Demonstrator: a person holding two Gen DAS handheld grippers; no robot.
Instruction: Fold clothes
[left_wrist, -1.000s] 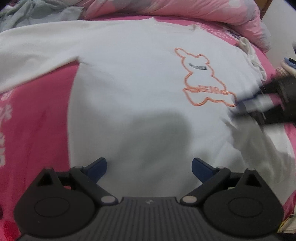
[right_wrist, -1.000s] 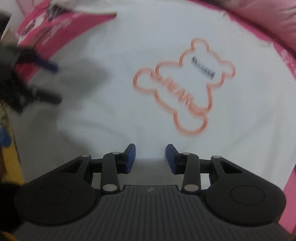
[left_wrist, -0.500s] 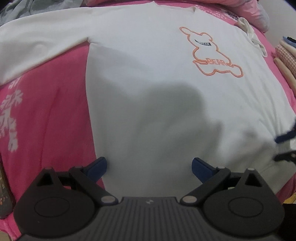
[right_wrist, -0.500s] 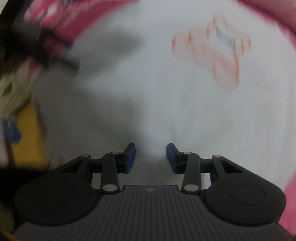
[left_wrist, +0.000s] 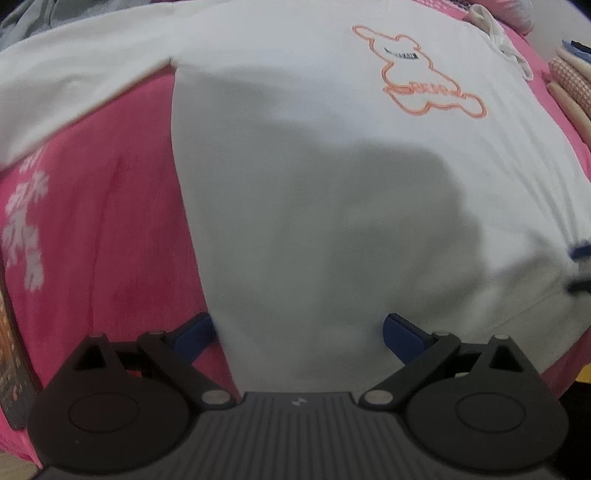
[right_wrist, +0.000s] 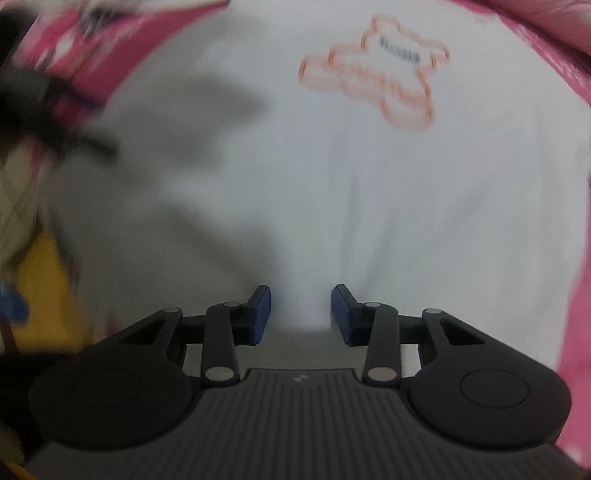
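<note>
Shirt: a white long-sleeved shirt (left_wrist: 332, 192) lies spread flat, front up, on a pink bedsheet (left_wrist: 103, 229); it fills most of both wrist views.
Print: an orange bear outline (left_wrist: 417, 74) sits on the chest, toward 1 o'clock in the left wrist view and again toward 1 o'clock in the right wrist view (right_wrist: 384, 70), where it is blurred.
Sleeve: one sleeve (left_wrist: 81, 81) stretches out toward 10 o'clock over the sheet.
Left gripper: the left gripper (left_wrist: 297, 326) is at 6 o'clock, jaws spread wide, nothing between them; its blue pads (left_wrist: 194, 332) frame the shirt's lower side edge, and contact cannot be told.
Right gripper: the right gripper (right_wrist: 301, 312) has its jaws moderately apart and empty, over the white cloth near the hem; touching or not is unclear.
Bedsheet pattern: white flower shapes (left_wrist: 26, 229) at 9 o'clock.
Other cloth: folded beige and checked fabrics (left_wrist: 569, 81) at 2 o'clock, beside the shirt.
Blur: the right wrist view's left edge is too smeared to read.
</note>
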